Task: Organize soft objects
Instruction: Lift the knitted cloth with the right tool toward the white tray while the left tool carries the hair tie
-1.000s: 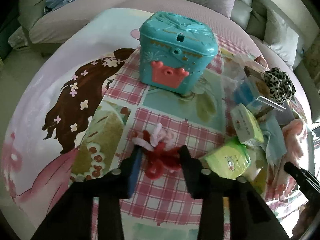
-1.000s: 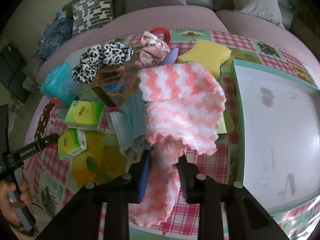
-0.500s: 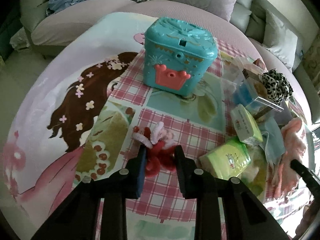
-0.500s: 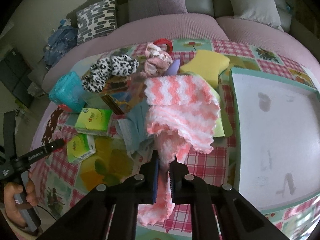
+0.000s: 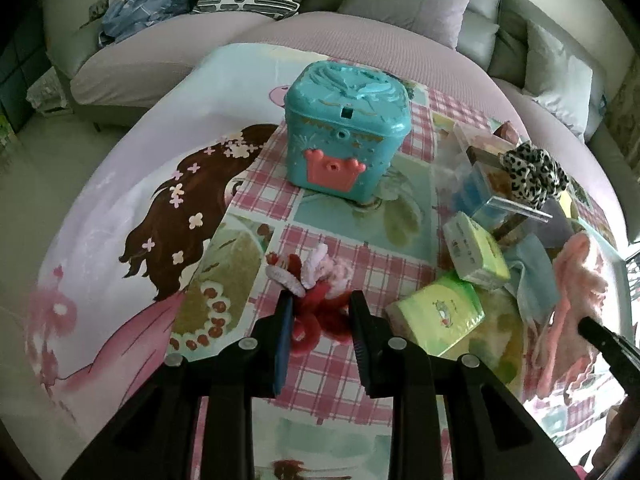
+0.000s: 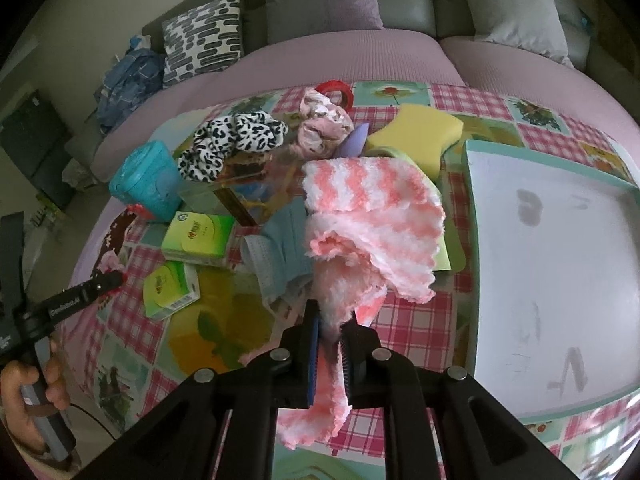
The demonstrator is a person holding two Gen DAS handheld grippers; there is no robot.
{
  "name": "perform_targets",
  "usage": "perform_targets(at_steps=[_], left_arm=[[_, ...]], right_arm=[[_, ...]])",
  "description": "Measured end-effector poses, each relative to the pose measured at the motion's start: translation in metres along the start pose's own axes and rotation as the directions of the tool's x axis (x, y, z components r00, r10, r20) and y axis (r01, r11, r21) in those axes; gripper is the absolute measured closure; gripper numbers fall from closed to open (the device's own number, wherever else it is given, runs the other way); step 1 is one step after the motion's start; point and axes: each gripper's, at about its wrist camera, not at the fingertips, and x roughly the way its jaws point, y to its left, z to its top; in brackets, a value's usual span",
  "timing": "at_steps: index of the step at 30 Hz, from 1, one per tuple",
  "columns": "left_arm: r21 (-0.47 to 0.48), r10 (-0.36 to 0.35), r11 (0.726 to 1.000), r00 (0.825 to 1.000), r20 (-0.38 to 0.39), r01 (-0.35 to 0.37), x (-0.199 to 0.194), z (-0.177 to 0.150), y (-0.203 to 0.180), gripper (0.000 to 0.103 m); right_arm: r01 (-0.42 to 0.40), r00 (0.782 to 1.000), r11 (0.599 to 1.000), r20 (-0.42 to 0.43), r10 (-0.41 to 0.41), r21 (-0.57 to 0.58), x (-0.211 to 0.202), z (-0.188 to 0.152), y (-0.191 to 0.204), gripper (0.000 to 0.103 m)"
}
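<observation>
Two soft things are grabbed: the right gripper [image 6: 331, 330] squeezes the fuzzy pink-and-white striped cloth [image 6: 372, 216], the left gripper [image 5: 320, 312] squeezes the red-and-pink fuzzy bundle [image 5: 316, 300]. Nothing sits in the white tray [image 6: 560, 264] yet; most work remains.

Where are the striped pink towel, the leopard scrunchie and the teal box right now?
striped pink towel [image 6: 372, 216], right wrist view, on the flat striped upper face.
leopard scrunchie [image 6: 232, 140], right wrist view, on the middle of its ruffled loop.
teal box [image 5: 344, 148], left wrist view, on its front wall above the pink crown.
</observation>
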Motion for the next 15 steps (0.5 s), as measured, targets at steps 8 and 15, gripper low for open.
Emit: perform_targets(at_steps=[8,15], left_arm=[[0.002,-0.001,1.000,1.000,-0.008,0.001,-0.003,-0.009,-0.003,0.074],[0.010,-0.004,1.000,1.000,-0.016,0.004,0.000,-0.012,-0.006,0.074]], right_arm=[[0.055,0.998,0.998,0.013,-0.055,-0.018,0.001,0.006,-0.003,0.063],[0.149,0.989,0.986,0.031,-0.147,-0.072,0.008,0.017,0.001,0.063]])
